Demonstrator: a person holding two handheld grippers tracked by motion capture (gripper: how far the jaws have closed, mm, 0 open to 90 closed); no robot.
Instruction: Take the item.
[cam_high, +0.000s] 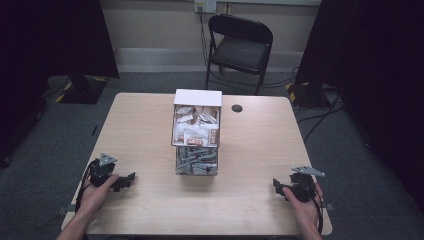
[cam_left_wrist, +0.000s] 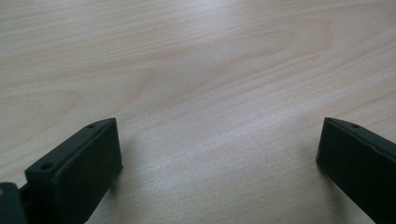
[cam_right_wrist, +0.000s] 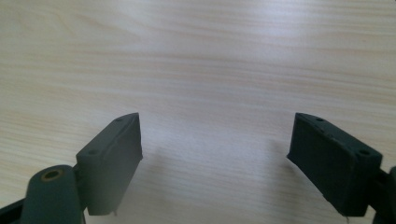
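Clear box (cam_high: 196, 132) stands mid-counter, w/ a white lid or back panel at its far top edge. Two tiers inside: upper one packed w/ white-and-brown sachets (cam_high: 196, 127), lower one w/ grey-blue packets (cam_high: 196, 161). Too small to read labels. Box looks full and nothing from it lies loose on the counter (cam_high: 145, 120), so by my read the job hasn't really begun; no item pulled, moved or sorted yet.

Left tool (cam_high: 131, 177) rests on the near-left part of the counter, held by the left hand (cam_high: 96, 192), jaws pointing right toward the box but well apart from it. In the left gripper view (cam_left_wrist: 219, 144) its jaws stand wide apart w/ just bare wood grain between them, gripping nothing.

Right tool (cam_high: 275, 185) sits near-right, in the right hand (cam_high: 302, 205), jaws aimed left, also well apart from the box. Right gripper view (cam_right_wrist: 215, 149): jaws spread wide, empty, low over the wood.

Both hands seem at a start pose, approx. mirrored either side of the box. What's left, I'd guess: the whole reach to the box and the pick itself.

Further out: small dark round hole (cam_high: 237, 108) in the counter right of the box, black folding chair (cam_high: 240, 47) beyond the far edge, grey floor, dark curtains both sides.
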